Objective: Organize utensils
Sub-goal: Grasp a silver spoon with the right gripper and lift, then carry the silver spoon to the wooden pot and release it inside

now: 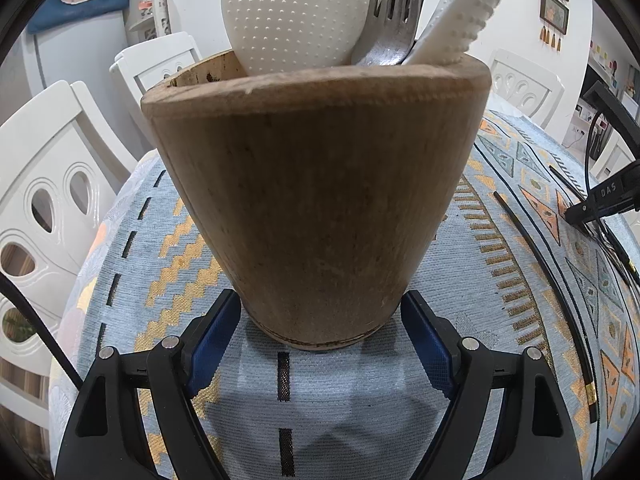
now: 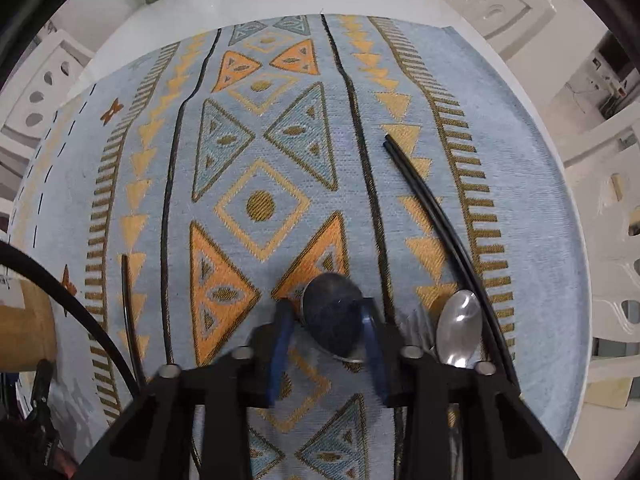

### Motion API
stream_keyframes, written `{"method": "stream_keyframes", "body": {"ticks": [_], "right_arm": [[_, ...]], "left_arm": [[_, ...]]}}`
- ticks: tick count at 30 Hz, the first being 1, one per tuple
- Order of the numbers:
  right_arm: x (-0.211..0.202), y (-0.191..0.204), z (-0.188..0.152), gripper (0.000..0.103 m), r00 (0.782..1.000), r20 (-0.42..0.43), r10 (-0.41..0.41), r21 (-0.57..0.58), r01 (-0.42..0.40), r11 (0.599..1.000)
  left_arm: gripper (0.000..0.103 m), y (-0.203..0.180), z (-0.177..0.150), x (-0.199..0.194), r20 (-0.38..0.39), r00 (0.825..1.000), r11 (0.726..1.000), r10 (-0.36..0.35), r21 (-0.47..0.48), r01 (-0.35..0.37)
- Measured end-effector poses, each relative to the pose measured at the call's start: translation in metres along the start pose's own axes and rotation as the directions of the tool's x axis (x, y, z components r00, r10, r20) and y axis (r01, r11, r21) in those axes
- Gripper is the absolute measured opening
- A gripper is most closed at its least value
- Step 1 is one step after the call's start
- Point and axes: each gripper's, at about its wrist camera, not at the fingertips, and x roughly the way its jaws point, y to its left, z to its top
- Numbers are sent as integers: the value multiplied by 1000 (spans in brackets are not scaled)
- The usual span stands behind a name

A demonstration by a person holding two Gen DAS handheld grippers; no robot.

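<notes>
The left gripper [image 1: 320, 344] clamps the base of the wooden cup [image 1: 316, 200] on the cloth [image 1: 120, 248]. The right gripper [image 2: 330, 340] seemingly grips a dark spoon [image 2: 334, 320], chopsticks [image 2: 436, 216] toward the cloth's right edge.

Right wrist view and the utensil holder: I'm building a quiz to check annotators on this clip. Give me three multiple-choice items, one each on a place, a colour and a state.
1. Where is the darker spoon?
A. on a chair seat
B. between the right gripper's fingers
C. on the bare white tabletop

2. What colour are the chopsticks lying on the tablecloth?
A. black
B. red
C. white

3. How does the wooden utensil holder stand?
A. on its side
B. upside down
C. upright, with utensils inside

Answers:
1 B: the blue pads flank the spoon's bowl.
2 A: both sticks are black against the pale blue cloth.
3 C: its base sits on the cloth, and a white rice paddle and a fork stick out of the top.
</notes>
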Motion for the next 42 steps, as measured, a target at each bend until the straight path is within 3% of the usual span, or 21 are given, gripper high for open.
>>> {"method": "stream_keyframes", "body": {"ticks": [9, 15, 23, 25, 27, 30, 32, 35, 42], "right_arm": [[-1, -50, 19, 11, 978, -30, 206, 197, -196, 960], [2, -56, 21, 9, 976, -47, 214, 198, -201, 959], [10, -24, 21, 9, 998, -57, 39, 40, -36, 999], [9, -24, 21, 9, 997, -60, 43, 50, -40, 998], [5, -29, 19, 10, 991, -70, 115, 111, -107, 988], [-6, -37, 7, 7, 958, -46, 282, 215, -266, 940], [-15, -43, -1, 6, 926, -18, 378, 269, -359, 894], [-29, -43, -14, 5, 856, 39, 516, 315, -500, 806], [-62, -33, -40, 5, 723, 114, 681, 342, -672, 657]], "left_arm": [[82, 0, 0, 0, -1, 1000, 1000, -1, 0, 1], [83, 0, 0, 1, -2, 1000, 1000, -1, 0, 1], [83, 1, 0, 2, -3, 1000, 1000, -2, 0, 2], [83, 1, -1, 2, -4, 1000, 1000, -3, -1, 3], [83, 1, 0, 2, -4, 1000, 1000, -3, -1, 3], [83, 1, -1, 3, -4, 1000, 1000, -3, -1, 3], [83, 1, -1, 3, -4, 1000, 1000, -2, 0, 2], [83, 1, -1, 3, -5, 1000, 1000, -2, 1, 2], [83, 1, -2, 5, -9, 1000, 1000, -2, 2, 2]]}}
